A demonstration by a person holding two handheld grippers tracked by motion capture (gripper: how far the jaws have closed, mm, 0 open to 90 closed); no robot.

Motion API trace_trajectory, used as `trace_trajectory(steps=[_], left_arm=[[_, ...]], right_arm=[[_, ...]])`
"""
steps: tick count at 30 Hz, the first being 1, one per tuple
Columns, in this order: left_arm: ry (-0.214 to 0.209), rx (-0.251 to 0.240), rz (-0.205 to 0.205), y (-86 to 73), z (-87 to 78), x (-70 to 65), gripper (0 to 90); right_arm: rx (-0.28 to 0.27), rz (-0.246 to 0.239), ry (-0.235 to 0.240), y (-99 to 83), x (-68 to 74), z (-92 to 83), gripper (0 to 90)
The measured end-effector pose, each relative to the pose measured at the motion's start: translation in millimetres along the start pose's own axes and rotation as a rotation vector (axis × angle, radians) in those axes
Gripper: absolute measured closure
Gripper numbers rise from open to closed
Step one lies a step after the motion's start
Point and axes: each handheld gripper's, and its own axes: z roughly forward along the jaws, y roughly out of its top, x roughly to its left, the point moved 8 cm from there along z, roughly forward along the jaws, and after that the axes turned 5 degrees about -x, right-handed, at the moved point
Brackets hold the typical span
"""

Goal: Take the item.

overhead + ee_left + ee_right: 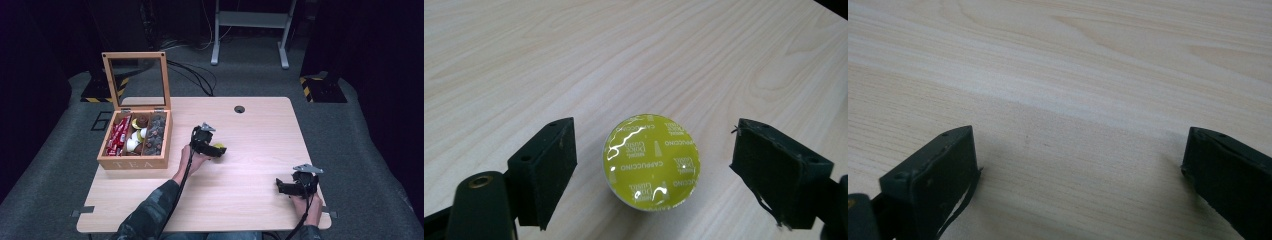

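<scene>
Jaws spread wide on the left gripper (651,165), a round yellow-green foil-topped coffee capsule (652,161) sitting between them, touching neither; its glossy lid reads "Cappuccino" in the left gripper view. The right gripper (1078,175) also gapes, over bare pale wood-grain table (1088,75). Beyond, the high view adds an open wooden tea box with glass lid (134,162).

Worktop (574,50): pale wood grain, matt, smooth.
Capsule (652,160): glossy yellow foil lid.
Tongs' pads (546,170): matt black, rough-edged.
Tea box (134,162): light wood, glass lid.
</scene>
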Motion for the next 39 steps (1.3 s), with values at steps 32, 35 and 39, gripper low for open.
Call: trace_trajectory(steps=[32, 35, 39], left_arm=[[0.078, -0.087, 0.105, -30.4, -112.9, -2.5, 14.3], [0.098, -0.098, 0.112, -39.8, -125.1, 0.0, 14.1], [0.121, -0.115, 0.100, -52.0, -140.9, 4.5, 13.2]], right_arm=[[0.002, -0.003, 0.000, -0.2, -0.1, -0.2, 0.6], [0.001, -0.003, 0.000, -0.2, 0.0, -0.1, 0.6], [0.001, -0.003, 0.000, -0.1, 0.0, -0.1, 0.7]])
